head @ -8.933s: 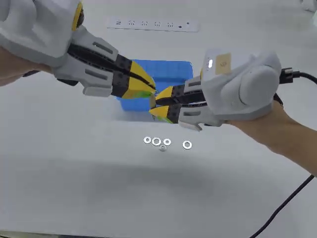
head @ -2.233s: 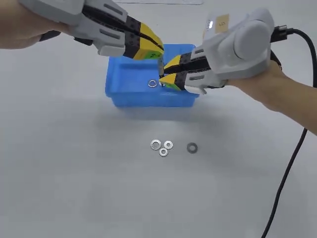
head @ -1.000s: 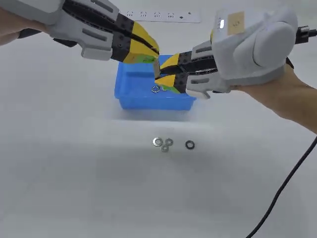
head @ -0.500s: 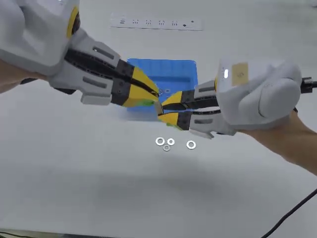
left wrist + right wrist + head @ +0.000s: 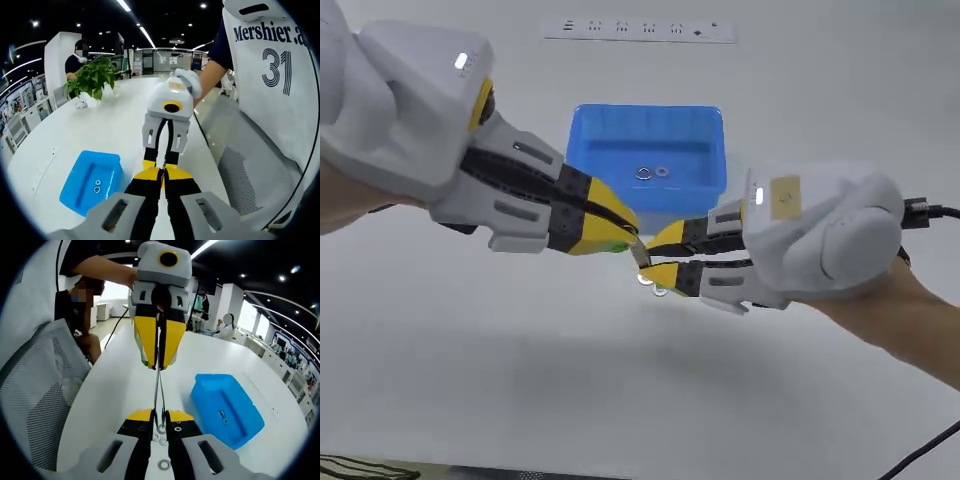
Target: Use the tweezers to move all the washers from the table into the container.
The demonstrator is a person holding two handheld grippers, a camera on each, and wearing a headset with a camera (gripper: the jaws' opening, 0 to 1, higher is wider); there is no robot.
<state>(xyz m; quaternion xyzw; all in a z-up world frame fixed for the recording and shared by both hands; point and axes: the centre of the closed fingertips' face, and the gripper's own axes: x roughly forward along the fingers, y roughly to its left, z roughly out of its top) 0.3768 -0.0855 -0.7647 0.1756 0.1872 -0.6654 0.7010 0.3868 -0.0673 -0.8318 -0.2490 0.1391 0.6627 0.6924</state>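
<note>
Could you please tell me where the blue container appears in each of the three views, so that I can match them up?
Head view: the blue container sits at upper centre.
Left gripper view: it is at lower left.
Right gripper view: it is right of centre, in the lower half.
Shared landmark: the two washers lying side by side on its floor, seen in all three views.
</note>
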